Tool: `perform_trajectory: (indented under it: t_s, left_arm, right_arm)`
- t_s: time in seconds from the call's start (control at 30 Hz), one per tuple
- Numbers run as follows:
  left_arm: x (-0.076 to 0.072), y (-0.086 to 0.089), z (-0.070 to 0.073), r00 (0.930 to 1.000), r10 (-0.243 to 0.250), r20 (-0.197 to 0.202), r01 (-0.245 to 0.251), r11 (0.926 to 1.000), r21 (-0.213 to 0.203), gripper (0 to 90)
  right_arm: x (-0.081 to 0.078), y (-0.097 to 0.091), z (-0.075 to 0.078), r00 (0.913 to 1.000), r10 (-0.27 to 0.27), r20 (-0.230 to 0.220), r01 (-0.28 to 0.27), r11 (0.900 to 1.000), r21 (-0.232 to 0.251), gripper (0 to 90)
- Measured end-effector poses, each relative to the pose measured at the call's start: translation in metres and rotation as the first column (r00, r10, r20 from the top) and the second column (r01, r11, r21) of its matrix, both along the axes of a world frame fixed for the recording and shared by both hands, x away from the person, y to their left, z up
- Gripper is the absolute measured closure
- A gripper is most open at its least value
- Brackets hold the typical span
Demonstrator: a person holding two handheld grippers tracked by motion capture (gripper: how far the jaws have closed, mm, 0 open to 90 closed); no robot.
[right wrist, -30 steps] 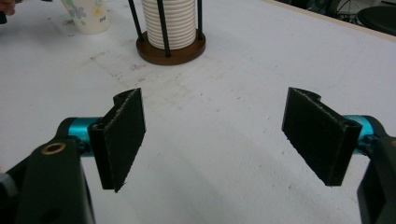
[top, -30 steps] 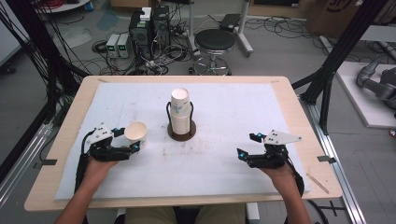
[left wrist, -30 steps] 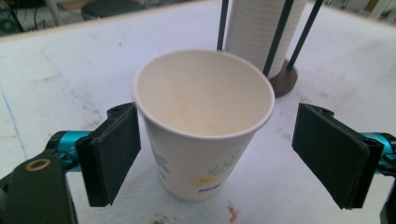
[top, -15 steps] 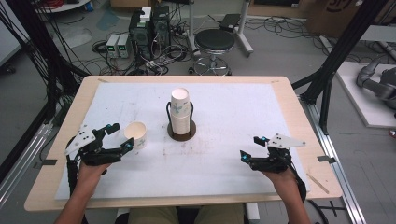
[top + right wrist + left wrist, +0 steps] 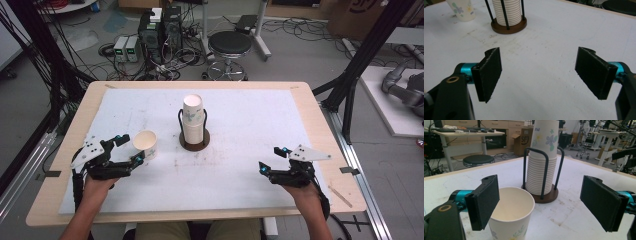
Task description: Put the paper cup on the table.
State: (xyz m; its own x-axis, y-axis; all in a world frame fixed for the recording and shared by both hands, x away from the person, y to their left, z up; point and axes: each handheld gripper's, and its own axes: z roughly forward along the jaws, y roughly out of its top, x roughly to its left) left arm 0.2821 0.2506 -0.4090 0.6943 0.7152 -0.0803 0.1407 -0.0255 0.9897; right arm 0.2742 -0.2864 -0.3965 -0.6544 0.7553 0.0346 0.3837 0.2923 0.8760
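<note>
Risk lies with the cup (image 5: 510,213), standing upright on the desk (image 5: 240,165) just beside the stack (image 5: 193,120): it sits off-centre between the open left hand-held gripper (image 5: 127,149), so it could be tipped. The right hand-held gripper (image 5: 272,159) is held open, empty.

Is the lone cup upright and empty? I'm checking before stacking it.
Upright and empty: the cup stands on its base with its mouth up, and the left gripper view shows a bare white inside.
</note>
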Motion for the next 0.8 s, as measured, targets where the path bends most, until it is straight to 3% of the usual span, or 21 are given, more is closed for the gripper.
perform_trajectory:
  t_s: [0.8]
  left_arm:
    - [0.0006, 0.0018, -0.0013, 1.0000, 0.003, -0.001, -0.003, 1.0000, -0.003, 16.3]
  right_arm:
    - [0.0016, -0.0045, -0.0012, 0.9999, -0.013, 0.003, 0.013, 0.9999, -0.001, 22.1]
